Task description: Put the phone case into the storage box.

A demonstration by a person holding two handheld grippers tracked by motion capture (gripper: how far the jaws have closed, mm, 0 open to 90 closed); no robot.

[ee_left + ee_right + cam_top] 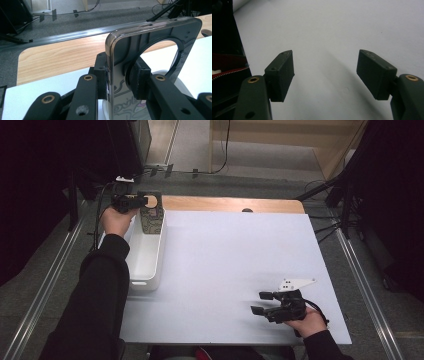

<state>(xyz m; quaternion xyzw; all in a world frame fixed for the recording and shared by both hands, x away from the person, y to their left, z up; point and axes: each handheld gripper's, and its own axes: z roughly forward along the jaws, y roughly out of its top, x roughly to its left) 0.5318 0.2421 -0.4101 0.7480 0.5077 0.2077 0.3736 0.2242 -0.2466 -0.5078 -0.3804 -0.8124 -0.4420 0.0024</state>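
A dark, see-through phone case (151,215) with a round camera cut-out and a printed pattern stands upright over the far end of a white bin (150,257). My left gripper (141,201) is shut on the case's upper part. In the left gripper view both pads press the case (140,42) from either side, just below the cut-out, at my left gripper (120,80). My right gripper (259,302) lies low over the white table sheet at the near right, open, pointing left. Nothing is between its jaws (325,72) except bare white sheet.
The white sheet (235,260) covers most of a wooden table (225,204), whose far edge stays bare. A small dark object (247,210) sits at that far edge. Metal floor rails (365,290) run along both sides, with dark stands and cables beyond.
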